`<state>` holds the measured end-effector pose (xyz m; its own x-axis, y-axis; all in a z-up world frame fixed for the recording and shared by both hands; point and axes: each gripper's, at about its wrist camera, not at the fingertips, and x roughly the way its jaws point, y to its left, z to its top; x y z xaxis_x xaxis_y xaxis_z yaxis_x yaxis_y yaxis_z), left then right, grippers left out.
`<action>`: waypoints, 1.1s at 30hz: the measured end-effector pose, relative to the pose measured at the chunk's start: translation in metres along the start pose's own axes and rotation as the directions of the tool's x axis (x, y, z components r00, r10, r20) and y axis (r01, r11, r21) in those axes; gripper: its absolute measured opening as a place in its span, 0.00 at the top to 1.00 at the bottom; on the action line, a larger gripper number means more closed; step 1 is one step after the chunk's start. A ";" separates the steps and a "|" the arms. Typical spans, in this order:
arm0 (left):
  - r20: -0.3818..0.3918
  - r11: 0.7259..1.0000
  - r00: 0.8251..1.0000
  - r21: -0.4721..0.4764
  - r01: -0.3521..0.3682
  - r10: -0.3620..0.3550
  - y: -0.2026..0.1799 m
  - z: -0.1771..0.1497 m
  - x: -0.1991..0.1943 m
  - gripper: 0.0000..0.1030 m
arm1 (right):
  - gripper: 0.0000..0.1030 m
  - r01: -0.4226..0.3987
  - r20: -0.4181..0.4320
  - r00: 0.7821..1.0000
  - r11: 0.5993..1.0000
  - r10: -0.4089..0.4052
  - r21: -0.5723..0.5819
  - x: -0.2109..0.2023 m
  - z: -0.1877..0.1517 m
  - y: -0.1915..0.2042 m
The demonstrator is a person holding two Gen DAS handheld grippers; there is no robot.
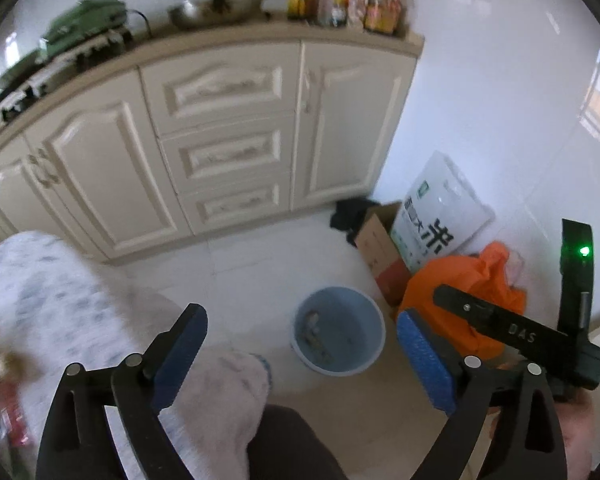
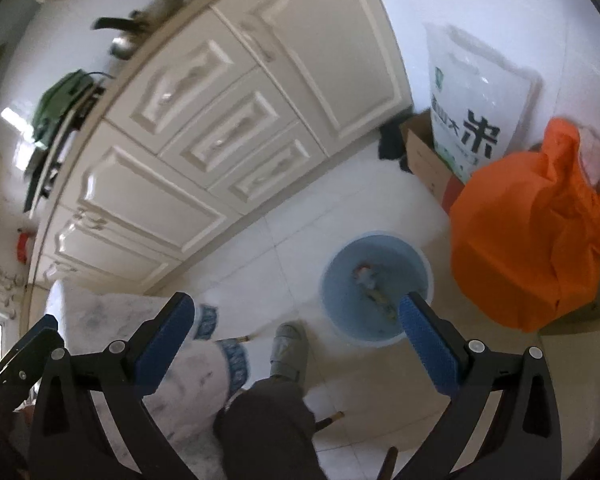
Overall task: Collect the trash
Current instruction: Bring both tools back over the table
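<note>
A light blue trash bucket [image 1: 339, 330] stands on the white tiled floor with several scraps of trash [image 1: 314, 338] lying in its bottom. It also shows in the right wrist view [image 2: 376, 286], with the trash [image 2: 370, 282] inside. My left gripper [image 1: 300, 354] is open and empty, held high above the floor with the bucket between its blue pads. My right gripper [image 2: 296, 338] is open and empty, above the bucket's near side. The right gripper's body [image 1: 512, 330] shows at the right of the left wrist view.
Cream kitchen cabinets [image 1: 204, 136] run along the back, with bottles and a pan on the counter. An orange bag [image 2: 536, 236], a white rice sack [image 2: 476, 104] and a cardboard box [image 2: 428, 160] stand right of the bucket. A person's leg and slipper [image 2: 288, 350] are below.
</note>
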<state>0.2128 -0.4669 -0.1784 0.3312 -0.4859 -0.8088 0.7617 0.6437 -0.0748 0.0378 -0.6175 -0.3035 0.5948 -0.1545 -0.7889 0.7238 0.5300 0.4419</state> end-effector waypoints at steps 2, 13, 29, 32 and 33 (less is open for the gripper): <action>0.046 1.000 0.999 -0.003 -0.010 0.010 0.006 -0.015 -0.030 0.03 | 0.00 -0.022 0.019 1.000 0.999 0.022 -0.026 -0.015 -0.007 0.019; 0.235 0.991 0.966 -0.106 -0.085 0.108 0.055 -0.094 -0.180 0.01 | 0.00 -0.099 0.131 0.983 0.974 0.127 -0.202 -0.090 -0.039 0.132; 0.358 0.874 0.830 -0.397 -0.279 0.428 0.120 -0.228 -0.361 0.01 | 0.00 -0.162 0.156 0.942 0.808 0.298 -0.566 -0.144 -0.116 0.300; 0.355 0.838 0.801 -0.453 -0.303 0.481 0.128 -0.253 -0.382 0.01 | 0.00 -0.177 0.132 0.936 0.760 0.327 -0.625 -0.147 -0.138 0.325; 0.354 0.829 0.795 -0.468 -0.306 0.493 0.131 -0.258 -0.386 0.01 | 0.00 -0.178 0.126 0.935 0.745 0.332 -0.643 -0.149 -0.145 0.333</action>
<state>0.0415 -0.0427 -0.0263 0.8358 -0.2781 -0.4734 0.2695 0.9590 -0.0876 0.1394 -0.2974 -0.1012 0.8405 -0.0730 -0.5368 0.2077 0.9586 0.1949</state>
